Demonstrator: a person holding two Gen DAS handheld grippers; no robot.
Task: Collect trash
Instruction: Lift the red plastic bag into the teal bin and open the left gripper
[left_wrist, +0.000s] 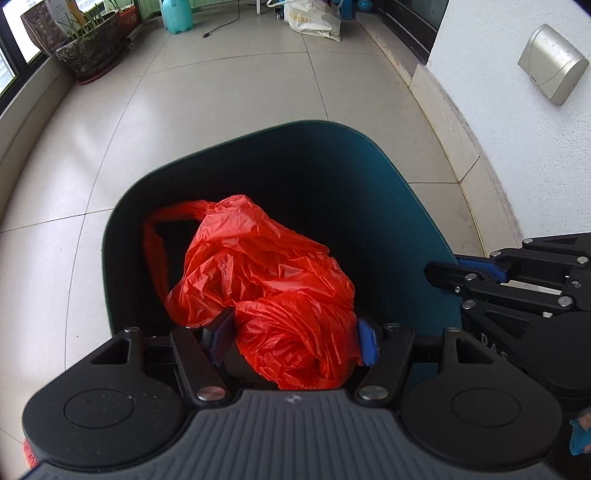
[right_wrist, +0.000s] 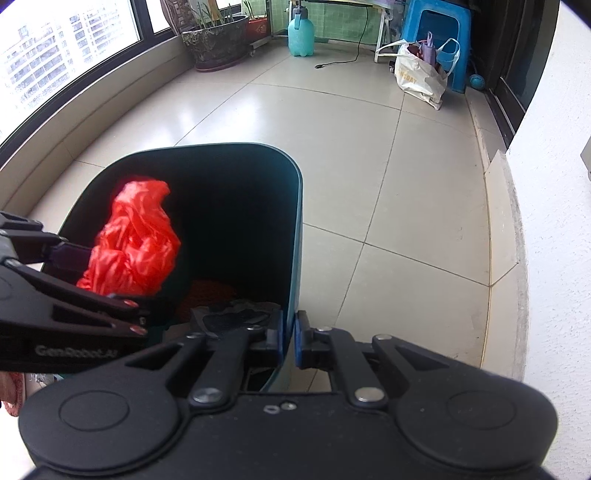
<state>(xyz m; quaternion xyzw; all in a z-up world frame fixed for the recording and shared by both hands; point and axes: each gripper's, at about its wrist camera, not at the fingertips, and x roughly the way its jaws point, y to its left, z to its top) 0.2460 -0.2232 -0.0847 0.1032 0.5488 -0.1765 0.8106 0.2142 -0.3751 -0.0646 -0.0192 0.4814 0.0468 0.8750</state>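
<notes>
The left hand-held gripper (left_wrist: 291, 341), clamped wide on the red bag (left_wrist: 266, 280), and the right hand-held gripper (right_wrist: 289, 338), pinching the bin (right_wrist: 295, 236) wall, risk the bag catching the rim and spilling.

Potted plant (right_wrist: 218, 38) by the window (right_wrist: 55, 55); teal spray bottle (right_wrist: 300, 35) and black cable (right_wrist: 347, 55) on the tiled floor (right_wrist: 332, 129). White shopping bag (right_wrist: 421, 75) beside a blue plastic stool (right_wrist: 437, 33). Silver wall box (left_wrist: 552, 62).

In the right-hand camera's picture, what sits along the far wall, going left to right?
Plant pot → teal bottle → black cable → white bag → blue stool.
</notes>
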